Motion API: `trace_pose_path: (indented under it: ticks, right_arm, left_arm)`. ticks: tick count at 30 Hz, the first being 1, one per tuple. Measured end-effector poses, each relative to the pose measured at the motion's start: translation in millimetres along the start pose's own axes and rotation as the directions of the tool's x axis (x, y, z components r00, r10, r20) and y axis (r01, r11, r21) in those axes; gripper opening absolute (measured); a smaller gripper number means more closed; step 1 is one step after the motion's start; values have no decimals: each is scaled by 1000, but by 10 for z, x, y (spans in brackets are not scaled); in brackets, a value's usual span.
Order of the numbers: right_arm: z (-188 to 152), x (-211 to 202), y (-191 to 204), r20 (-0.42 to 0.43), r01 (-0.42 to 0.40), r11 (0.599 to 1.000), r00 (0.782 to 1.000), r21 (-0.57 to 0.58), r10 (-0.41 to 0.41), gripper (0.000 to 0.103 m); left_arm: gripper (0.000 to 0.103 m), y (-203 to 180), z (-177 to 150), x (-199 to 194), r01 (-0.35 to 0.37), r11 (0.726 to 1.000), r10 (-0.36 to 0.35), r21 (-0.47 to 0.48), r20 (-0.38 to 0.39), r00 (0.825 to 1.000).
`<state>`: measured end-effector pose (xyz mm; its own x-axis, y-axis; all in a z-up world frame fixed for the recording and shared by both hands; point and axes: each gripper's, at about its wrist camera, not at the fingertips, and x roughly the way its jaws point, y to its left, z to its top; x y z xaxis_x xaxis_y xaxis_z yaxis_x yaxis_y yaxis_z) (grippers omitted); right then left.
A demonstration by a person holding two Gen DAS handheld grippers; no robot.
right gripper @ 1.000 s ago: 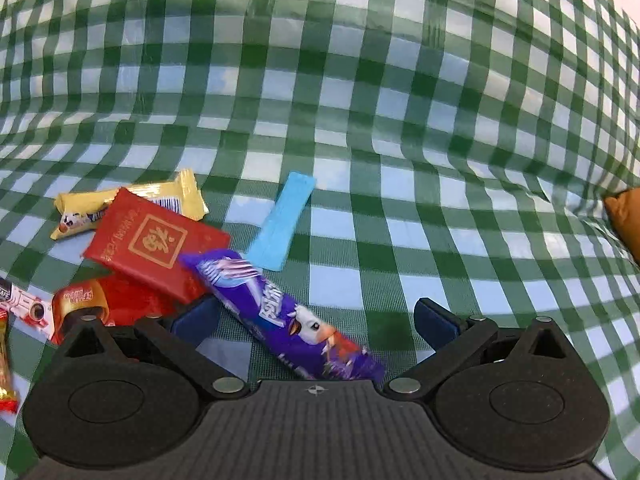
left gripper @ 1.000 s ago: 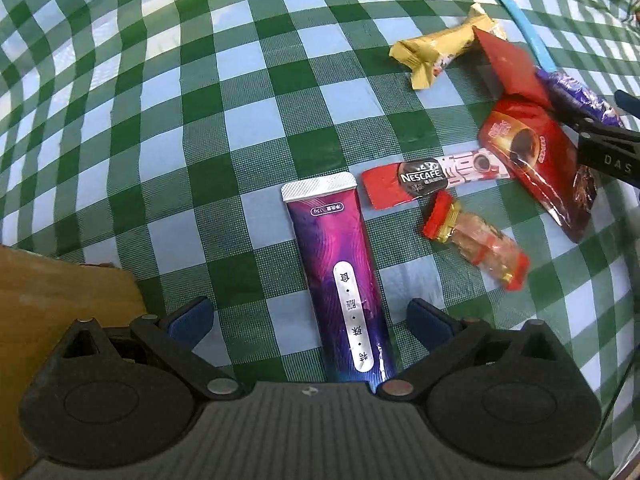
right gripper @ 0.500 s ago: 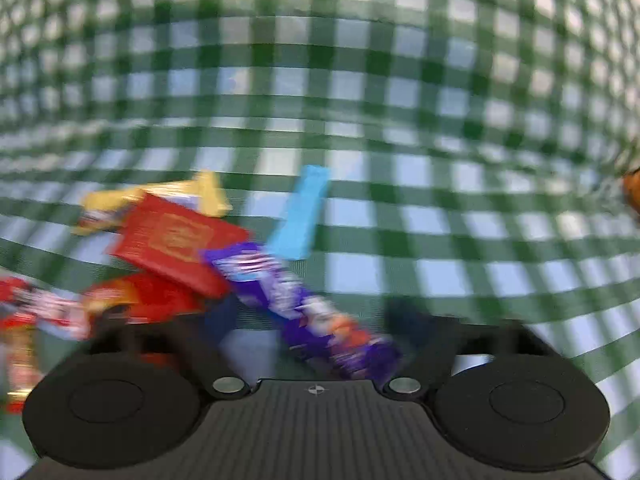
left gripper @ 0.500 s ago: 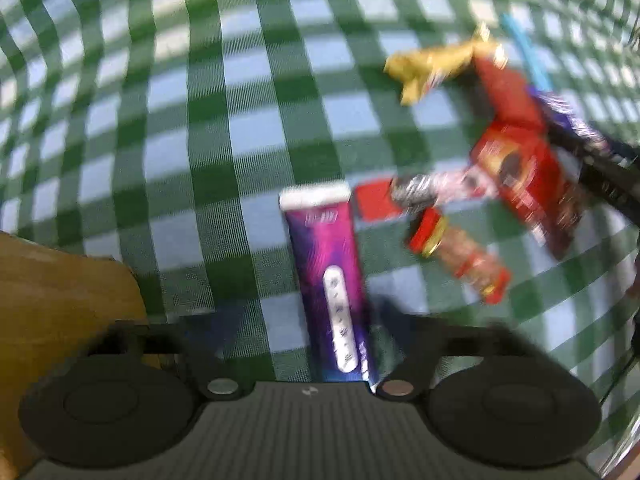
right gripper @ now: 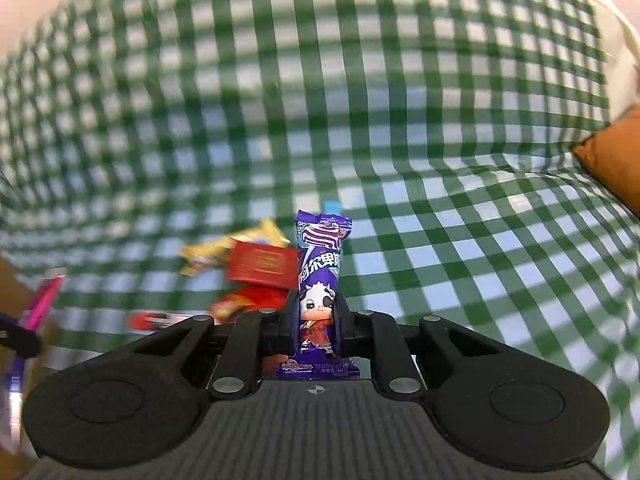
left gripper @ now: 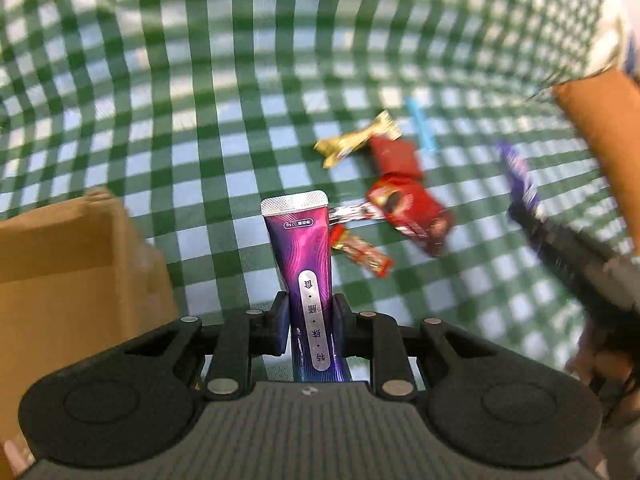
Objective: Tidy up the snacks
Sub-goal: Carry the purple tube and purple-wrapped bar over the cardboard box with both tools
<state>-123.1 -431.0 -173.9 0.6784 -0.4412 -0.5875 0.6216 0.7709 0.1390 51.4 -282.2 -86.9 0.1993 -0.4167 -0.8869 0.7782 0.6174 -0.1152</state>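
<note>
My left gripper (left gripper: 308,320) is shut on a purple-magenta stick sachet (left gripper: 304,256) with a silver top and holds it above the checked cloth. My right gripper (right gripper: 318,320) is shut on a purple candy bar with a cow cartoon (right gripper: 320,276), also lifted; that bar and gripper show blurred at the right of the left wrist view (left gripper: 520,180). On the cloth lie a gold wrapper (left gripper: 356,142), a red packet (left gripper: 396,158), a red coffee pouch (left gripper: 412,210), a red-ended clear candy (left gripper: 360,250) and a blue strip (left gripper: 420,128).
A brown cardboard box (left gripper: 68,264) stands at the left of the left wrist view. Another brown box (left gripper: 604,136) stands at the right, also seen in the right wrist view (right gripper: 616,156). The green checked cloth (right gripper: 440,240) covers the table.
Both grippers have closed on their snacks and lifted them off the cloth. The views have pulled back and up, and the boxes on both sides show more.
</note>
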Motion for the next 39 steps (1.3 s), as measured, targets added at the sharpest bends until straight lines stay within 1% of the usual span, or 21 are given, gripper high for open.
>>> trace_pose_path:
  ticks: [4,7,9,13,16,18,20,22,26,29,34,39]
  right_arm:
    - [-96,-796,225,43,-41,996,998,75,38,17]
    - [-251,-1319,474,49,-83,990,996,114,78,17]
    - [-393,-1624,693,41,-117,988,993,103,113,17]
    - [-548,-2268,1357,12,-189,978,982,86,189,17]
    - [-614,-2647,1758,-29,-243,968,969,65,246,17]
    - [-604,-2939,2029,-53,-265,963,962,45,267,17]
    - [-662,-3097,2215,-76,-281,959,956,24,282,17]
    - [-744,-3213,2354,-83,-295,955,952,-1,294,17]
    - [-858,-3411,2640,-88,-314,946,947,-73,308,17]
    - [-908,-3524,2784,-88,-319,941,947,-109,310,17]
    - [-940,-3707,2952,-81,-323,931,946,-168,314,17]
    - [-970,-3831,3036,-75,-313,927,950,-208,304,17]
  left_arm:
    - [24,54,-309,-712,29,1000,-29,-4,73,997]
    - [24,187,-613,-1232,13,1000,-11,-21,127,992]
    - [24,304,-817,-1483,-1,999,8,-44,150,989]
    - [24,620,-1275,-1961,-15,994,34,-110,175,984]
    - [24,907,-1639,-2308,-26,986,57,-165,186,981]
    - [24,1069,-1877,-2472,-31,978,71,-207,189,979]
    - [24,1214,-2110,-2620,-32,969,81,-244,195,977]
    - [24,1341,-2324,-2768,-44,965,100,-260,205,974]
    - [24,1489,-2705,-2991,-71,959,136,-275,224,965]
    - [24,1524,-2939,-3063,-73,957,141,-280,231,963]
    - [24,1555,-3216,-3121,-48,955,122,-291,240,963]
    - [24,1522,-3305,-3127,-33,956,113,-292,260,959]
